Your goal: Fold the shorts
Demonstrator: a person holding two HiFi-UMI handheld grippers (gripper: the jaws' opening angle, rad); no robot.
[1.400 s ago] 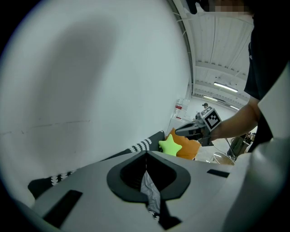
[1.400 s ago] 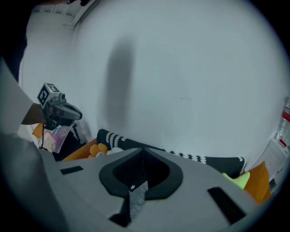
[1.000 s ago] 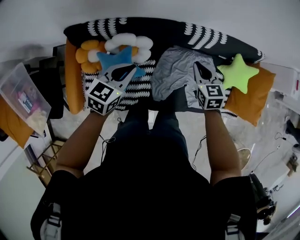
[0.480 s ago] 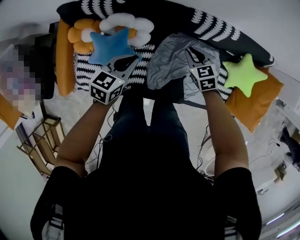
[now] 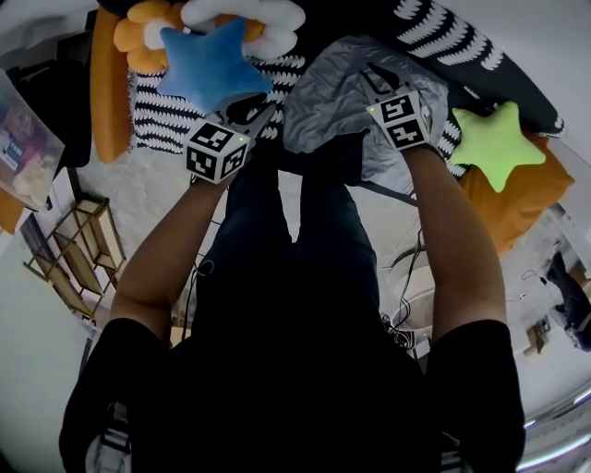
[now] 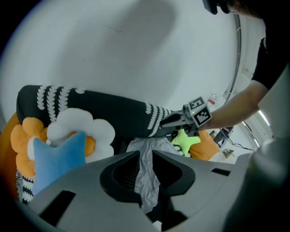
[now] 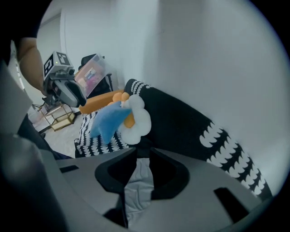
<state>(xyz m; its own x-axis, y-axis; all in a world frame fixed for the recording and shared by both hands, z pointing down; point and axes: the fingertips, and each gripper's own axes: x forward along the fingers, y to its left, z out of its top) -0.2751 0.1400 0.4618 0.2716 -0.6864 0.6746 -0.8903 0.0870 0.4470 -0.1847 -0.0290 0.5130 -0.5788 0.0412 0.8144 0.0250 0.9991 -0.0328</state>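
Grey shorts [image 5: 337, 97] lie bunched on the black-and-white patterned couch [image 5: 175, 115], in front of the person's knees. My left gripper [image 5: 263, 113] is at the shorts' left edge and my right gripper [image 5: 367, 74] is over their right part. In the left gripper view, a strip of the shorts [image 6: 147, 181] hangs loose in the gap of the left gripper [image 6: 145, 156], whose jaws are opening. The right gripper [image 7: 142, 156] is opening as well, with the grey shorts [image 7: 138, 190] slack between its jaws. Neither pair of pads presses the cloth.
A blue star cushion [image 5: 211, 65] and a flower cushion [image 5: 245, 14] lie left of the shorts, a green star cushion [image 5: 494, 143] right. Orange cushions [image 5: 109, 83] [image 5: 517, 199] sit at both couch ends. A plastic box [image 5: 23, 152] and a gold wire rack [image 5: 78, 254] stand at left.
Both grippers have come down toward the couch with the shorts. The shorts now sit lower on the seat and spread a little wider.
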